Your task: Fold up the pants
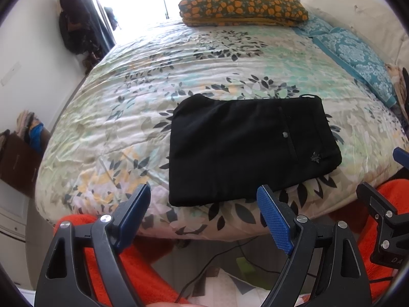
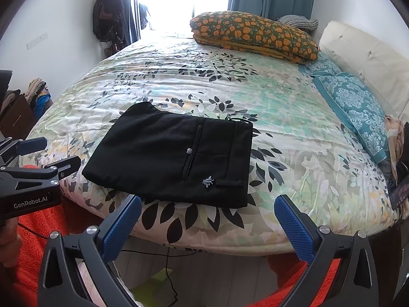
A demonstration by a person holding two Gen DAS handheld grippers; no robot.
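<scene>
Black pants (image 1: 245, 145) lie folded into a flat rectangle on the floral bedspread (image 1: 143, 97) near the bed's front edge, back pocket and button facing up. They also show in the right wrist view (image 2: 173, 158). My left gripper (image 1: 204, 204) is open and empty, held off the bed's front edge just short of the pants. My right gripper (image 2: 207, 217) is open and empty, also in front of the bed edge, below the pants' waistband corner. The left gripper shows from the side in the right wrist view (image 2: 51, 153); the right gripper's fingers (image 1: 378, 204) show in the left wrist view.
An orange-flowered pillow (image 1: 242, 7) and teal pillows (image 1: 355, 58) lie at the far and right sides of the bed. A cream headboard (image 2: 368, 58) stands at the right. Orange fabric (image 1: 115, 263) and a black cable (image 2: 168, 263) are below the bed edge. Bags (image 1: 74, 23) hang at the left.
</scene>
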